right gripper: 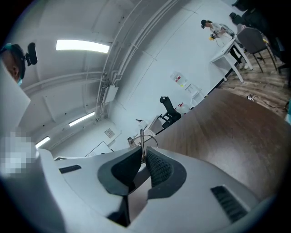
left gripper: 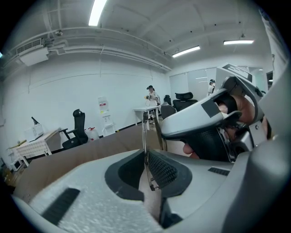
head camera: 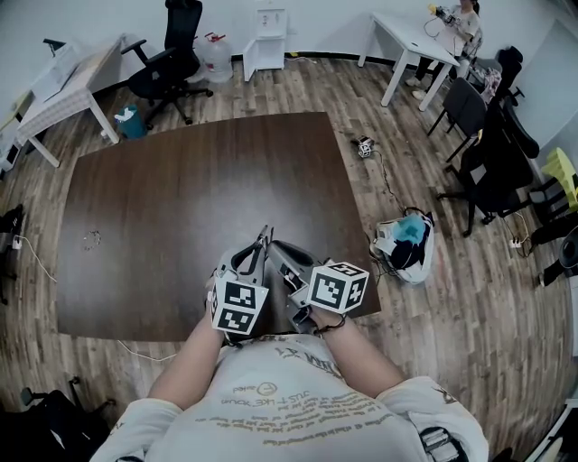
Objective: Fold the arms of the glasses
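The glasses are thin metal-framed; in the left gripper view one slim wire part (left gripper: 145, 132) stands upright out of the jaws. My left gripper (left gripper: 148, 169) is shut on it. In the right gripper view a wire rim and arm of the glasses (right gripper: 142, 139) poke up from between the pads, and my right gripper (right gripper: 142, 160) is shut on them. In the head view both grippers meet tip to tip above the near edge of the brown table (head camera: 181, 198): the left gripper (head camera: 263, 238) and the right gripper (head camera: 276, 249). The glasses are barely visible there.
The right gripper's body (left gripper: 204, 118) fills the right side of the left gripper view. Around the table stand black office chairs (head camera: 167, 63), white desks (head camera: 411, 45), a bag on the floor (head camera: 406, 244) and a seated person (head camera: 462, 23) at the far right.
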`<state>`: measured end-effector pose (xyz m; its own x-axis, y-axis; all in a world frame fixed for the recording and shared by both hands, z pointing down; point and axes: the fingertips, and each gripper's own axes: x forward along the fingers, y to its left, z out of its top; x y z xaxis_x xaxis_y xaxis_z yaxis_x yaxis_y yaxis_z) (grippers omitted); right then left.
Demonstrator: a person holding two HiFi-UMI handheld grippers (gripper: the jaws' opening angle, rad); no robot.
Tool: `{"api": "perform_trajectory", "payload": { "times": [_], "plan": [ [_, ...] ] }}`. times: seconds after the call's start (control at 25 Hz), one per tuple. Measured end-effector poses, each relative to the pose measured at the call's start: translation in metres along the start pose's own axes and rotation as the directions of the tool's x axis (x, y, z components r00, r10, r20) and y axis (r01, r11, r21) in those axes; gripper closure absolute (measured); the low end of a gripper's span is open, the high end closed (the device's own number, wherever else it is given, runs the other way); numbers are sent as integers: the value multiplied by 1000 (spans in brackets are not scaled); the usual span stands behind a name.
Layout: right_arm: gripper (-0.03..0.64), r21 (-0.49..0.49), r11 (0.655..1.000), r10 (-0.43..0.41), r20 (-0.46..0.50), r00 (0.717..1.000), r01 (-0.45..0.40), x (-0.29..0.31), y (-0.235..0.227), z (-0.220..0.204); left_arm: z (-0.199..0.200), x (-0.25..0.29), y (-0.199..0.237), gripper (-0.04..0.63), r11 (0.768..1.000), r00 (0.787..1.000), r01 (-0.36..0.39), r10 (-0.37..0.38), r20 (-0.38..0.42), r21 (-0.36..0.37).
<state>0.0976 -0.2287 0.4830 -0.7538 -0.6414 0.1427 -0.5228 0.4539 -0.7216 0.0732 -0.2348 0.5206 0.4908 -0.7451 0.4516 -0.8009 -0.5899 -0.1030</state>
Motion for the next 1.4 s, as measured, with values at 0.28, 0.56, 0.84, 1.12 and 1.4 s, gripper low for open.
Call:
{"api": "perform_trajectory", "payload": {
  "times": [0.28,0.56,0.84,1.12,1.4],
  "plan": [
    [503,-26,999,-20,-9,1000,19,-4,-5,-1,3,4,2,554,1000,1000,-9,9,0,-1],
    [480,-34,999,-42,15,999,43,-23,-13,-3,-5,6,14,555,998,998,-62,62,-31,-3],
    [591,-44,997,-64,59,996,66,-47,-17,-1,-24,19,30,554,985,985,-143,151,-84,94],
    [592,-8,995,-100,88,991,101,-68,-22,-2,-49,44,37,555,910,963,-143,219,-158,390],
    [592,36,989,-147,129,981,144,-93,-33,-3,-84,73,29,554,653,936,-59,298,-185,755]
  ]
}}
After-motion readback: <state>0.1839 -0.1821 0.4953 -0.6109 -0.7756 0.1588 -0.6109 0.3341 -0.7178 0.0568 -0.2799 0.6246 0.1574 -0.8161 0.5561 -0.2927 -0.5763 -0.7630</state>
